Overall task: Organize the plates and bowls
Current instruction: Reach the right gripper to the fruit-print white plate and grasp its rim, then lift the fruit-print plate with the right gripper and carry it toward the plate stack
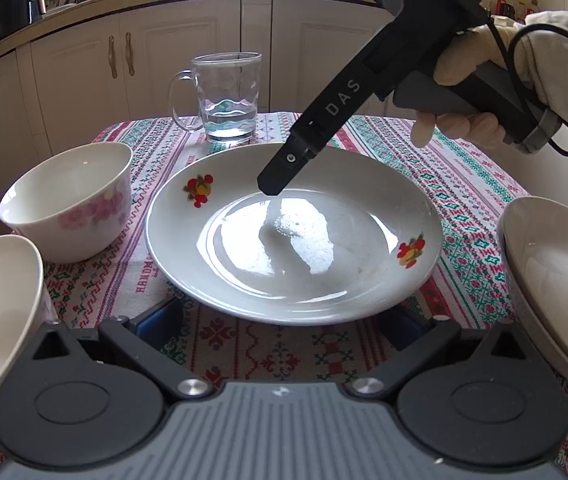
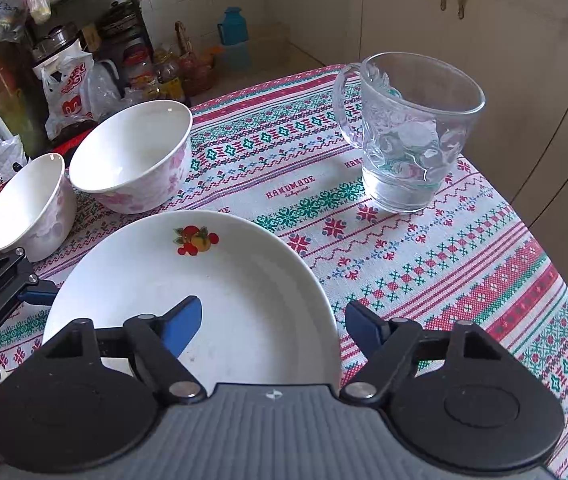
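patterned-cloth surface (image 2: 424, 264), cream kitchen cabinets (image 1: 83, 64) beyond | white fruit-print plate (image 2: 219, 280): right rim between spread right gripper (image 2: 273, 324) fingers (untouched) | left gripper (image 1: 284, 320) fingers apart, plate's near edge between

The plate (image 1: 296, 236) under my jaws is glossy glazed ceramic, mirror-bright in its well; the bowls (image 2: 131, 160) share that smooth white glaze; the mug (image 2: 408, 136) is clear, dimpled glass; a matt woven cloth (image 2: 444, 260) covers the tabletop; my blue pads (image 2: 185, 322) look rubbery, my arms matt black plastic with shiny metal rivets.
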`<state>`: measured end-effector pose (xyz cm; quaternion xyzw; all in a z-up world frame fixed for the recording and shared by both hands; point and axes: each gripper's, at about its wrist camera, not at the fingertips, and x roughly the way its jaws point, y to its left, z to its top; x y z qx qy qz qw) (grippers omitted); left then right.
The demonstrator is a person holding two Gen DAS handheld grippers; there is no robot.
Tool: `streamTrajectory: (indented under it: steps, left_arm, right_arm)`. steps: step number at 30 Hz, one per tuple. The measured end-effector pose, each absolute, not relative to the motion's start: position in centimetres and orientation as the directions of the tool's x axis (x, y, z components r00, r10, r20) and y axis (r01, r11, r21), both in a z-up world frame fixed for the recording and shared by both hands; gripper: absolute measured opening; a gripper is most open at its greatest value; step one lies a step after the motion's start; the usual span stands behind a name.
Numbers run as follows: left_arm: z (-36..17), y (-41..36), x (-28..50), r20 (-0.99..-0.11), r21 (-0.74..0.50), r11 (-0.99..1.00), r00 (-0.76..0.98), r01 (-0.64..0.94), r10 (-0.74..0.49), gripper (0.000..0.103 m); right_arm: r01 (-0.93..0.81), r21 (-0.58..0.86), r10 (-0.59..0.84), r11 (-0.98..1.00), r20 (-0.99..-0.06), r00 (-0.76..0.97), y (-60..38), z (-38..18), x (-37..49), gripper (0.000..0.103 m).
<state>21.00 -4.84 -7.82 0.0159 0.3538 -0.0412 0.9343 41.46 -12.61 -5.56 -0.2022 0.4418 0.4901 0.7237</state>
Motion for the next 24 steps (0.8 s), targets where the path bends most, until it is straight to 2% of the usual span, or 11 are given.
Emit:
streamTrajectory:
  steps: [7,14,24]
  left_arm:
    - [-7.8,-4.9,20.9,-0.661,0.003,0.996,0.748,0.089,-0.065,0.102]
    - [-7.6,-5.2,20.7,-0.648,0.028,0.994,0.759,0.106,-0.063,0.102]
    - [-7.2,-5.7,20.6,-0.647,0.063,0.99,0.76,0.126,-0.055,0.102]
  right_arm:
    - [-0.893,0.209,0.545,0.398,-0.837,0.048,-12.5,-5.9,42.3,0.074]
    - [-0.891,0.242,0.527,0.384,-0.85,-0.004,-12.4,-6.0,42.7,0.074]
    - [-0.876,0.256,0.543,0.409,-0.84,0.008,-13.1,-5.9,42.2,0.074]
